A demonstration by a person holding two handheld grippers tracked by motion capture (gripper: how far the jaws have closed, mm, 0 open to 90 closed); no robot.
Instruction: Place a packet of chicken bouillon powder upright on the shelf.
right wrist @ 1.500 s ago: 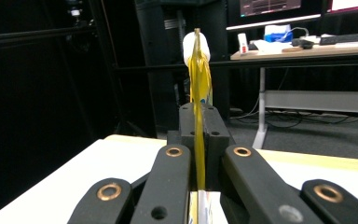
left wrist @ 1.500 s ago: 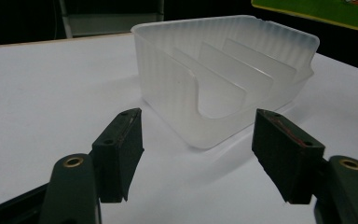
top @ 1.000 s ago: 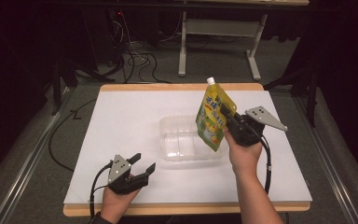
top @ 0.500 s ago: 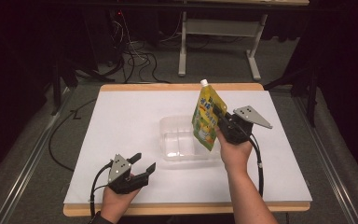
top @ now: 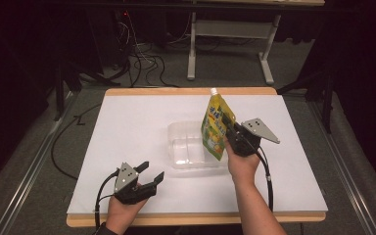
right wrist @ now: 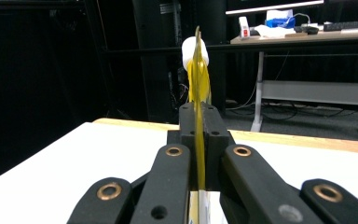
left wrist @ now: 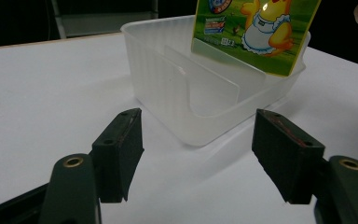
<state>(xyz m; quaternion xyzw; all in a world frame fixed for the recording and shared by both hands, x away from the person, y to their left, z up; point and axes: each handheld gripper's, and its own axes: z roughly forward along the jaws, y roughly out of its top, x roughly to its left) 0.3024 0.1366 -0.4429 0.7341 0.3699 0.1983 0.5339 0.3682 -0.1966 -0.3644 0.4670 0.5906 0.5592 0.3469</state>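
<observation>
Pouch [top: 217,126] is up in the air, clamped edge-on in the right gripper [top: 231,131], tilted with its white cap [top: 214,91] at the top. Its bottom end hangs over the right part of the clear tub [top: 188,147], which sits mid-table on the white mat [top: 127,127]. From the right gripper view you're looking straight down the thin edge of the pouch [right wrist: 198,88], jaws squeezed tight on both sides of it, cap [right wrist: 189,52] poking up above them.

Left gripper [top: 149,180] is parked low near the front edge of the mat, well apart from the tub, jaws spread wide with nothing between them. In the left gripper view the tub [left wrist: 168,79] is right ahead past the open jaws, and you can see the pouch's [left wrist: 256,32] printed face with a cartoon chick on green, its lower edge dipping just inside the tub's far rim.

Background's a dark room with a desk frame [top: 230,44] and cables [top: 142,63] on the floor behind the table [top: 191,91].
</observation>
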